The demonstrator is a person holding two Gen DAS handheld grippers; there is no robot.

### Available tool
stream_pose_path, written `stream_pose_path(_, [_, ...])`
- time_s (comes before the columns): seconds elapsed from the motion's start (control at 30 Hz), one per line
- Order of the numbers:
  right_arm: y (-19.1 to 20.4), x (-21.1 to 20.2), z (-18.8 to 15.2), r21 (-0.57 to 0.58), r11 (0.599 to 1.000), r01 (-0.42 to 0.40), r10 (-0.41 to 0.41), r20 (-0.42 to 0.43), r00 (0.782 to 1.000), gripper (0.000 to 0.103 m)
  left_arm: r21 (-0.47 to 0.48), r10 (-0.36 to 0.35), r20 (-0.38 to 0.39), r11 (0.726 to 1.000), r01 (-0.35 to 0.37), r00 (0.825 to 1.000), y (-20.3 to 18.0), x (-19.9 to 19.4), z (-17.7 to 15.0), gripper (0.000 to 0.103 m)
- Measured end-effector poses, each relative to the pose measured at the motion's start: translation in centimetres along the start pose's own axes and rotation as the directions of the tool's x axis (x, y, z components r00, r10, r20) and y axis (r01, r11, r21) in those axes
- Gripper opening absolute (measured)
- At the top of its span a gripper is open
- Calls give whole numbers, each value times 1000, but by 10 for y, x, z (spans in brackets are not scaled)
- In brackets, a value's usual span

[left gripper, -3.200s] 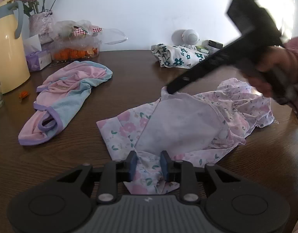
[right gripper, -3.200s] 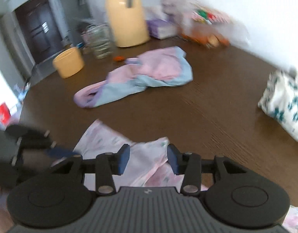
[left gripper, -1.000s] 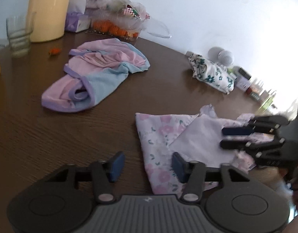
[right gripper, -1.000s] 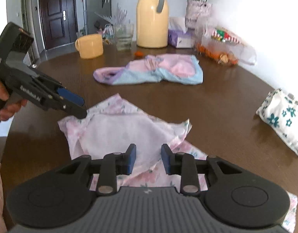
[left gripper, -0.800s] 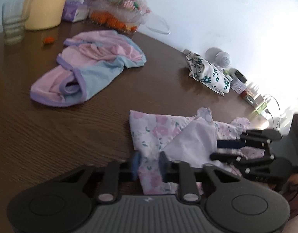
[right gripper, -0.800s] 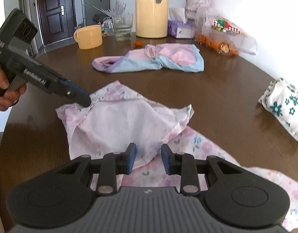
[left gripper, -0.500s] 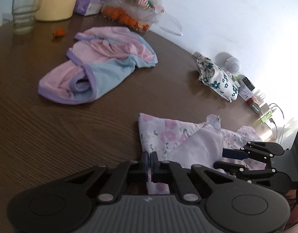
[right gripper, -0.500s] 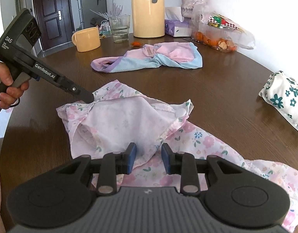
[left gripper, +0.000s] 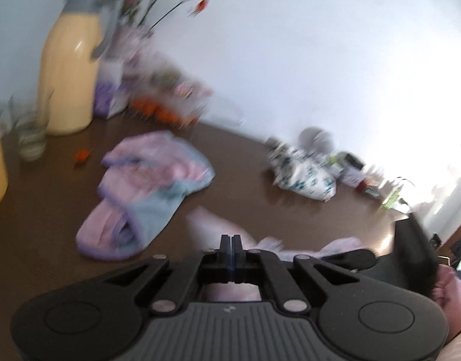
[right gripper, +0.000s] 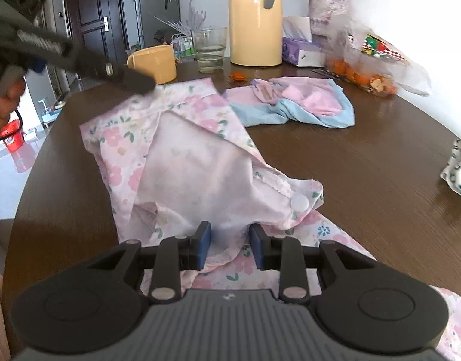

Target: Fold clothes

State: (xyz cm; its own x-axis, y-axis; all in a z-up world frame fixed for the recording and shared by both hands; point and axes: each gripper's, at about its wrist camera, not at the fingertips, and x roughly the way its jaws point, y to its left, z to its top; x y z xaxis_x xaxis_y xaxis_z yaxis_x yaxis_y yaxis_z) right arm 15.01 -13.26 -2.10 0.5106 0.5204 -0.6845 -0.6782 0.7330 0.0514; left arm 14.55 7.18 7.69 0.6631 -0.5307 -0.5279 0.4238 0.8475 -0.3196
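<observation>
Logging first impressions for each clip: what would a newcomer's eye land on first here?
The pink floral garment sprawled across the dark wooden table, its far corner lifted by the shut left tongs. Behind it lie a pink-and-blue garment and a tall yellow jug. The right tongs sit over the garment's near edge.

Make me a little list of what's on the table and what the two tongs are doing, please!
surface: dark brown wooden table
being folded: pale pink floral cotton garment, crumpled, one corner lifted
left tongs: shut on that garment's far corner, raised above the table
right tongs: part open, fabric bunched between the blue pads, grip not clear
waiting: pink and light blue garment, unfolded
also waiting: white cloth with teal flowers, at the right edge
back of table: tall cream yellow thermos jug, clear drinking glass, yellow plastic cup
</observation>
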Motion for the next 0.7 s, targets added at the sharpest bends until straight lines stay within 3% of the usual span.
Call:
stream_pose_path(0.13, [-7,-18,0,32,999,-2,2,16,1000,29,58,-39,7,998,39,999,-19,2,6,0])
stream_pose_path(0.27, [-15,-41,-7,40,998,44,-45,28,999,29,4,18,-34,1000,-18,999,-3,10,-4,0])
stream_pose_path(0.37, [-16,-50,-8,34,998,47,-48,36,998,29,-82,81,-86,993,-88,993,20,13,-21,16])
stream_pose_path(0.4, [-15,-52,-7,28,999,44,-45,40,998,30,-113,96,-104,988,-108,990,27,14,-28,27])
stream_pose_path(0.47, [-9,-52,-4,11,1000,21,-22,51,998,34,-158,107,-128,979,-127,986,39,14,-40,36])
stream_pose_path(0.6, [13,-47,4,-57,996,-66,70,70,995,37,-209,116,-164,967,-149,980,55,17,-56,36])
stream_pose_path(0.7, [35,-39,9,-143,985,-101,111,60,992,51,-231,98,-186,963,-140,978,64,21,-63,34])
